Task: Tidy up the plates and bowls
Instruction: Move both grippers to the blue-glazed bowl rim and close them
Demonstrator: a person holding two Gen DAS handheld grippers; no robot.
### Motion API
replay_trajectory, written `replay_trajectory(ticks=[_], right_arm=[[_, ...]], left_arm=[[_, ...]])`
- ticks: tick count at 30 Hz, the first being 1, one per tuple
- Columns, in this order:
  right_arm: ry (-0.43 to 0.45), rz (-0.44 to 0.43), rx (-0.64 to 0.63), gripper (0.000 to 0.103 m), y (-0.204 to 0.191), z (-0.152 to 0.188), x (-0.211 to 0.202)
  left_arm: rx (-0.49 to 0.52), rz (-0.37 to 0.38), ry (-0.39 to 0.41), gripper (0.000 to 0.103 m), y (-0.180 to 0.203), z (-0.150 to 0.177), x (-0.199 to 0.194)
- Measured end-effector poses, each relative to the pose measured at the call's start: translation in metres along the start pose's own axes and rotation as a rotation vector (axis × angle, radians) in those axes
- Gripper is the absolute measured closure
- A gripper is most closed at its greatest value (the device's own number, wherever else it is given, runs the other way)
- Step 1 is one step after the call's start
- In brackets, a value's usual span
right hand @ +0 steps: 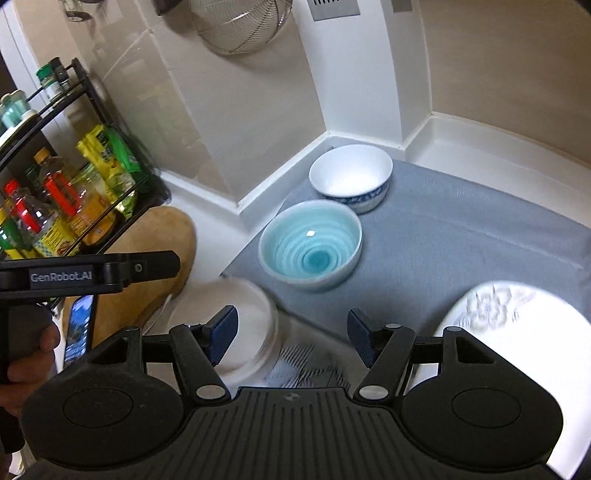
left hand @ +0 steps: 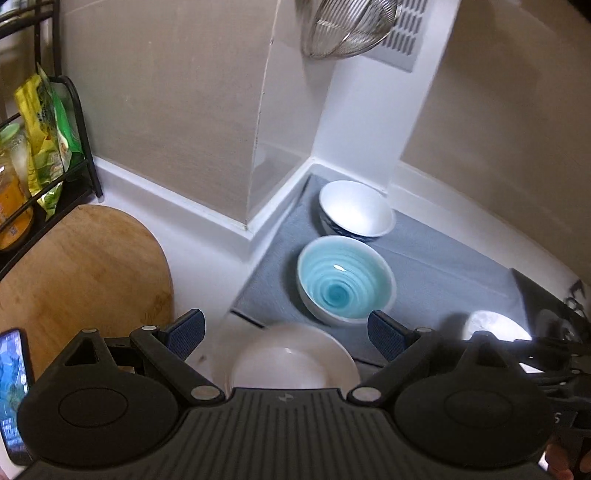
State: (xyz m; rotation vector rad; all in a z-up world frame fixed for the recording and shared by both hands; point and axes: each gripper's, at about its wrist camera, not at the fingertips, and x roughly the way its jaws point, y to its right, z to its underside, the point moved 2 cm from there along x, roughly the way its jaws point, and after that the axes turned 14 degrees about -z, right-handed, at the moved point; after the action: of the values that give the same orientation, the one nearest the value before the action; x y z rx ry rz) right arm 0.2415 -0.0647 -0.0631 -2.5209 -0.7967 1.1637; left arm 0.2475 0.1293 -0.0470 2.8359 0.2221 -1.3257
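— Well, which dishes can you see from where you stand?

— Two bowls sit on the grey mat (right hand: 461,229) in the corner of the white worktop (left hand: 207,273). The turquoise bowl (right hand: 310,245) has a ringed glaze that darkens toward its middle. Just behind it, nearer the wall, is a white bowl (right hand: 351,177) with a blue pattern round the outside. The two look as if they touch, or nearly.

— And the plates?

— A plain white plate (right hand: 236,325) lies on the bare worktop just off the mat's near edge, blurred. A second white plate (right hand: 509,332) with a raised pattern rests on the mat toward the right.

— How is the person holding the tools?

— Both are tilted downward over the worktop. A hand (right hand: 26,365) grips the handle of the left tool, seen at the left of the right wrist view.

— Anything held?

— Nothing. The left gripper (left hand: 286,334) stands wide, its blue pads clear of the plain plate below. The right gripper (right hand: 291,336) is spread too, with nothing between its fingers.

— What else is about?

— A round wooden board (left hand: 85,273) lies left of the mat, a black rack (right hand: 85,110) of bottles and packets beyond it, a phone (left hand: 13,391) at the near left, and a wire strainer (right hand: 240,26) hanging on the wall.
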Motion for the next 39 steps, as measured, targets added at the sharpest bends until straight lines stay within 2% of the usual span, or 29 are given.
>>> replay_trajectory(ticks=[8,12,18,23,29,39], right_arm=[[0.011,0.012,0.029,0.035,0.048,-0.043,0.038],[-0.021,0.019,0.061,0.035,0.071,-0.055,0.060],[-0.071,0.034,0.107,0.035,0.091,-0.054,0.087],[-0.091,0.042,0.170,0.035,0.100,-0.051,0.106],[-0.117,0.066,0.179,0.035,0.104,-0.049,0.124],[-0.135,0.093,0.195,0.035,0.107,-0.049,0.138]], left_arm=[[-0.020,-0.094,-0.110,0.006,0.013,-0.040,0.071],[-0.018,-0.102,-0.162,0.006,0.021,-0.047,0.098],[0.065,-0.106,-0.242,0.006,0.036,-0.051,0.139],[0.125,-0.105,-0.283,0.006,0.047,-0.053,0.162],[0.159,-0.101,-0.324,0.006,0.054,-0.051,0.185],[0.196,-0.088,-0.329,0.006,0.062,-0.052,0.200]])
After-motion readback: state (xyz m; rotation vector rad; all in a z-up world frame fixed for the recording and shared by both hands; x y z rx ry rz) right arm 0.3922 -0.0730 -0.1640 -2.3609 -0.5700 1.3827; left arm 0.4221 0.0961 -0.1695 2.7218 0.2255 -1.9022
